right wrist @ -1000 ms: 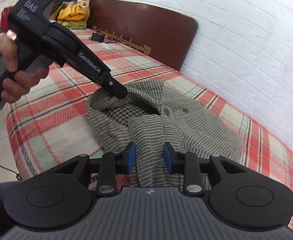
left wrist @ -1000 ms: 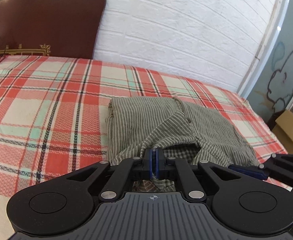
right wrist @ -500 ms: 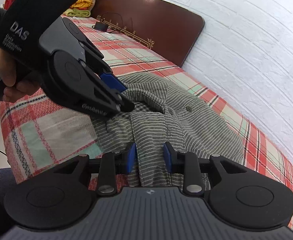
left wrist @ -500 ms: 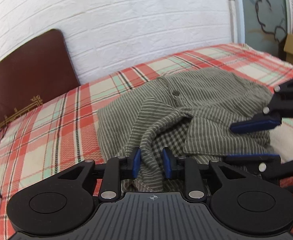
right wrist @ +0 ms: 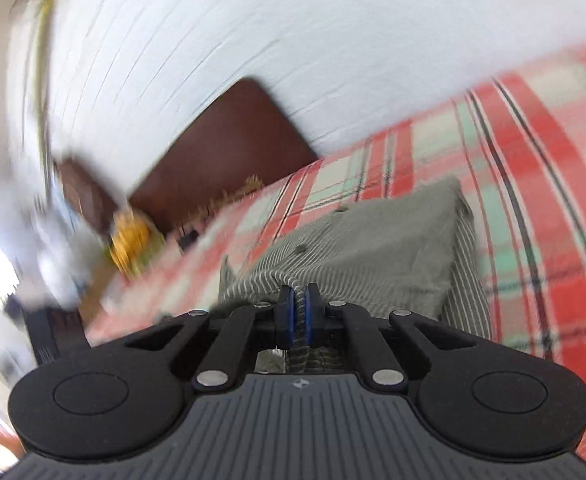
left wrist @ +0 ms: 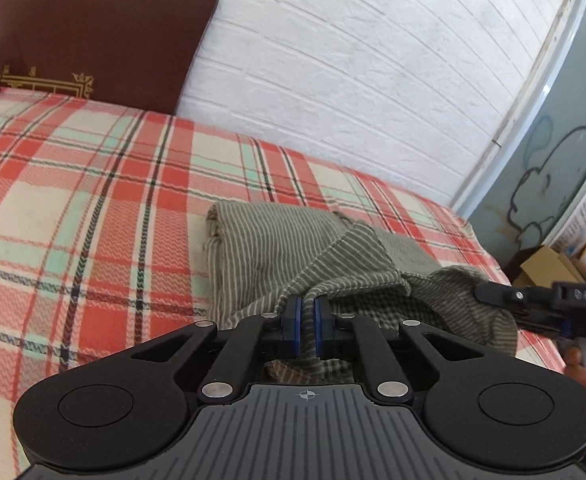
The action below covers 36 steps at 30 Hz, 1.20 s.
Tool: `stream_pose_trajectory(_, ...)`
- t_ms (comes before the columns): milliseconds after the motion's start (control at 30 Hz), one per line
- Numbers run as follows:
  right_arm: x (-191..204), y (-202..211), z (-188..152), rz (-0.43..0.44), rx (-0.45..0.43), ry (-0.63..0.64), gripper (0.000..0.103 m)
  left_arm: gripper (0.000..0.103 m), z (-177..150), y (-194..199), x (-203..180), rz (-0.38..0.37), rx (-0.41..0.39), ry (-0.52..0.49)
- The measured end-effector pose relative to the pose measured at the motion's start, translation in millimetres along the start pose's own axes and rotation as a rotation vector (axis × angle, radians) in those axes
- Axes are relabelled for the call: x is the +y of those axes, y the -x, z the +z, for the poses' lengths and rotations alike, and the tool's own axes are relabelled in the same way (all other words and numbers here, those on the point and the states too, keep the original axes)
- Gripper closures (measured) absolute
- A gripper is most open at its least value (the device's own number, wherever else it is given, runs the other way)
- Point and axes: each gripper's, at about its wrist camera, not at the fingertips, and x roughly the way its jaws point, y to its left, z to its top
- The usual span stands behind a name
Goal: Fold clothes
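Both grippers, open half a second ago, now pinch the shirt [left wrist: 277,248]: left gripper [left wrist: 307,312] at lower centre, right gripper [right wrist: 299,300] likewise. The next fold can probably begin.

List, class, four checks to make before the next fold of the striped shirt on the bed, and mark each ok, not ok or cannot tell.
1. Left gripper pinching the striped shirt: ok, hem between its pads.
2. Right gripper pinching shirt fabric: ok, hem clamped.
3. Far part of the shirt flat on the plaid bedspread: ok.
4. Bedspread around the shirt free of other items: ok in the left view.
5. Held edges level with each other: cannot tell, right view blurred.
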Motion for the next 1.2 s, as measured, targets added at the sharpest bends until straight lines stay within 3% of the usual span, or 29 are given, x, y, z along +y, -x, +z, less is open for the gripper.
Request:
stream_pose_trajectory(100, -36.9, -5.4, -3.5, 0.05, -0.014, -0.204, 0.097, 0.101, -4.9, -5.7, 4.2, -0.053, 0.01, 0.007)
stream_pose_trajectory(167, -63.6, -14.8, -7.7, 0.042, -0.006, -0.343, 0.097, 0.1, -9.1, -15.3, 11.7, -0.106, 0.061, 0.036)
stream_pose_trajectory(267, -79.4, -27.5, -13.4, 0.008, 0.034, -0.401, 0.098, 0.099, -11.8, -23.9, 17.7, -0.134, 0.093, 0.083)
stream_pose_trajectory(333, -74.0, -25.6, -13.0, 0.019, 0.025, -0.381, 0.088, 0.096, -10.4, -24.2, 18.3, -0.14, 0.091, 0.094)
stream_pose_trajectory(467, -49.5, -14.4, -5.7, -0.018, 0.025, -0.246, 0.068, 0.087, -5.1, -24.7, 15.9, -0.14, 0.096, 0.089)
stream_pose_trajectory(533, -36.3, -5.4, -3.7, -0.031, 0.012, -0.176, 0.052, 0.083, -2.3, -24.6, 13.4, -0.141, 0.095, 0.081)
stream_pose_trajectory(667, -4.9, 20.0, 0.3, -0.052, -0.096, -0.013, 0.051, 0.08, 0.3, -25.2, 11.9, -0.141, 0.091, 0.077)
stream_pose_trajectory(733, 14.4, 25.3, 3.4, 0.004, -0.104, 0.099, 0.051, 0.08, 0.1, -25.3, 12.3, -0.139, 0.092, 0.078)
stream_pose_trajectory(867, 61.0, 13.9, -4.8, 0.158, 0.059, 0.389, 0.051, 0.078, -0.2, -24.4, 10.7, -0.136, 0.093, 0.065)
stream_pose_trajectory(1000, 92.3, -15.1, -25.4, 0.182, 0.238, 0.688, 0.053, 0.076, 0.7, -24.0, 9.2, -0.131, 0.092, 0.052)
stream_pose_trajectory(1200, 97.9, -49.2, -42.9, 0.119, 0.416, 0.86, 0.054, 0.076, 0.4, -21.7, 10.1, -0.133, 0.086, 0.048)
